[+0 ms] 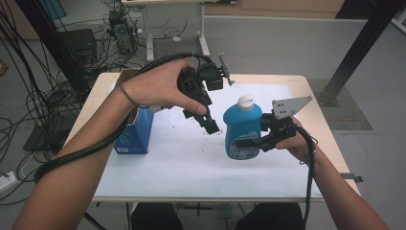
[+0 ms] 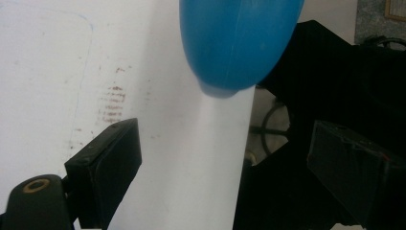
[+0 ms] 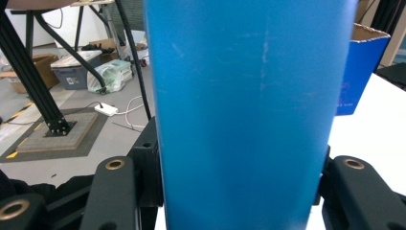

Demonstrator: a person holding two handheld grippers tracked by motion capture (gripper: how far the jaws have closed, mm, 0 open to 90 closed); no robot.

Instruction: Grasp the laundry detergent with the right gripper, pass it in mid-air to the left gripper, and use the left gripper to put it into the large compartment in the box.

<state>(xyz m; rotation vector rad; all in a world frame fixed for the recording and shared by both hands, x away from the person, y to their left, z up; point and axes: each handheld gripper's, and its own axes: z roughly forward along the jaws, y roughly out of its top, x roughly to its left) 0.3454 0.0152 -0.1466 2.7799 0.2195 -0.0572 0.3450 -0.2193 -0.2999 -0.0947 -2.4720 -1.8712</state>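
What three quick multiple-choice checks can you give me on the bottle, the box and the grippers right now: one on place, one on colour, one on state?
1. Where is the blue box?
A. at the table's left edge
B. right of the bottle
C. on the floor

2. What colour is the blue bottle's cap?
A. red
B. white
C. black

3. What is the right gripper doing?
A. hanging open
B. clamping the box
C. clamping the bottle

Answers: 1 A, the high view shows it by the left forearm; 2 B, the cap is white; 3 C, its jaws press both sides of the bottle, while the left gripper hangs open beside it.
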